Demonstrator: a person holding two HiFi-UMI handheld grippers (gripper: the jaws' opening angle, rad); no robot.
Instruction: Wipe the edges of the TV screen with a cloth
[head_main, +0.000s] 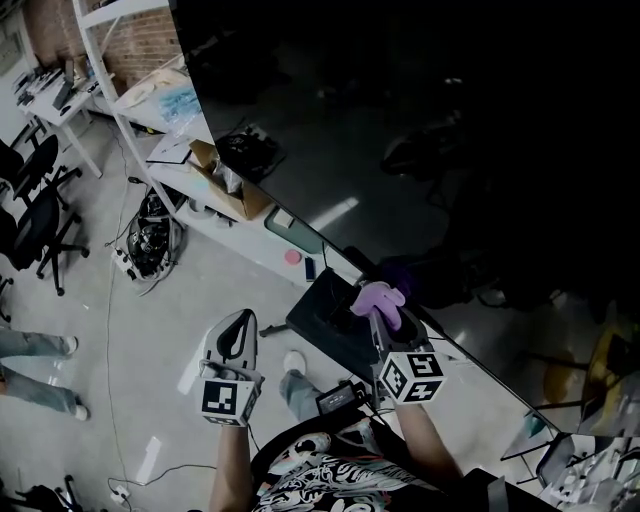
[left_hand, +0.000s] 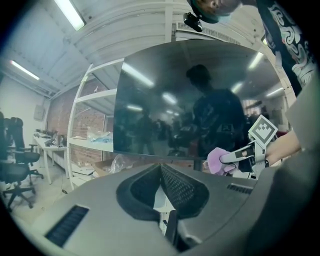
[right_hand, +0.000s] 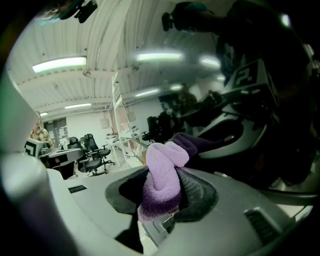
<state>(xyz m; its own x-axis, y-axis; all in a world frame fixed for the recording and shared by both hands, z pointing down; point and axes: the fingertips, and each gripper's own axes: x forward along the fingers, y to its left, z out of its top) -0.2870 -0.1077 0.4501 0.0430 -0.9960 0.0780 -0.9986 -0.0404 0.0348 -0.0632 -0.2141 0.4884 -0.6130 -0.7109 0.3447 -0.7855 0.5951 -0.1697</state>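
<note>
The big dark TV screen (head_main: 420, 150) fills the upper right of the head view, its lower edge running diagonally down to the right. My right gripper (head_main: 376, 313) is shut on a purple cloth (head_main: 379, 296), which sits at the screen's lower edge. In the right gripper view the cloth (right_hand: 162, 177) bulges out between the jaws, with the glossy screen (right_hand: 235, 110) close ahead. My left gripper (head_main: 242, 322) hangs over the floor to the left, apart from the TV, shut with nothing in it. The left gripper view shows its pads (left_hand: 175, 182) pressed together, the screen (left_hand: 200, 100) beyond, and the cloth (left_hand: 218, 160).
The TV's black stand base (head_main: 325, 318) sits below the cloth. White shelving (head_main: 150, 110) at the left holds a cardboard box (head_main: 228, 190). A cable tangle (head_main: 150, 240) lies on the floor. Office chairs (head_main: 30, 215) and a person's legs (head_main: 35, 375) are at the far left.
</note>
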